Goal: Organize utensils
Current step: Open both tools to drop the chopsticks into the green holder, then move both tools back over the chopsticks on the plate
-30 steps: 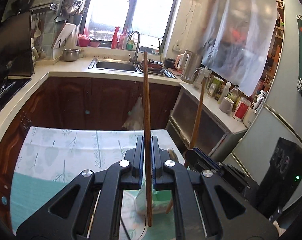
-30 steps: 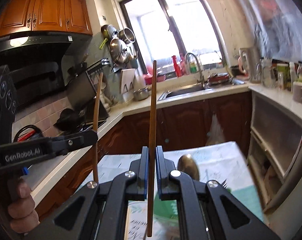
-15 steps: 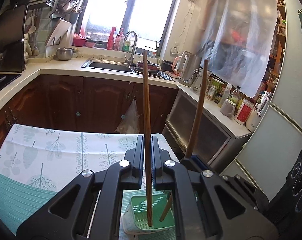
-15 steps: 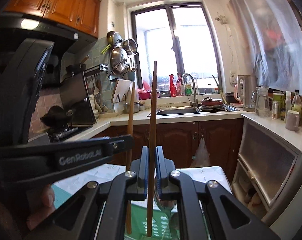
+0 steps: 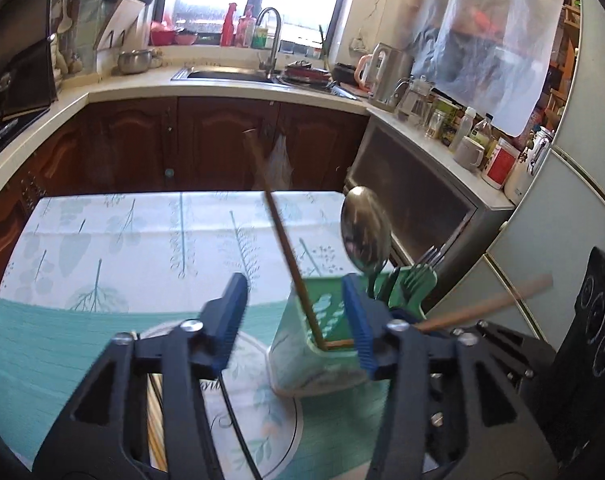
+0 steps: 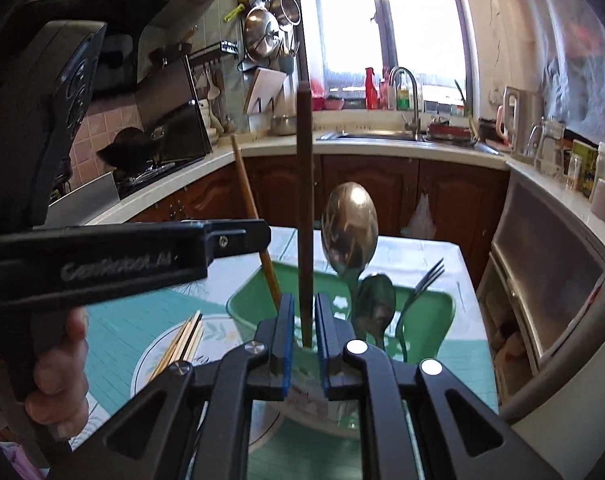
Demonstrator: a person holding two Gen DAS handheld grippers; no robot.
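Observation:
A green utensil holder (image 5: 322, 320) stands on the table and holds a large spoon (image 5: 365, 236), a fork (image 5: 422, 264) and a brown chopstick (image 5: 290, 256) that leans left. My left gripper (image 5: 296, 316) is open, its jaws on either side of the holder. In the right wrist view the holder (image 6: 430, 320) holds two spoons (image 6: 349, 228) and a fork (image 6: 422, 284). My right gripper (image 6: 302, 320) has its jaws slightly apart around a dark upright chopstick (image 6: 304, 200), whose tip is in the holder. The leaning chopstick (image 6: 254, 216) stands left of it.
A round plate (image 6: 214, 332) with several pale chopsticks (image 6: 182, 344) lies on the patterned tablecloth (image 5: 102, 248), left of the holder. The left gripper's handle and hand (image 6: 62, 264) fill the left of the right wrist view. Counters, sink and cabinets surround the table.
My left gripper has opened and let go of its chopstick, which now leans in the holder. Both grippers have come down close to the holder. My right gripper's jaws have loosened.

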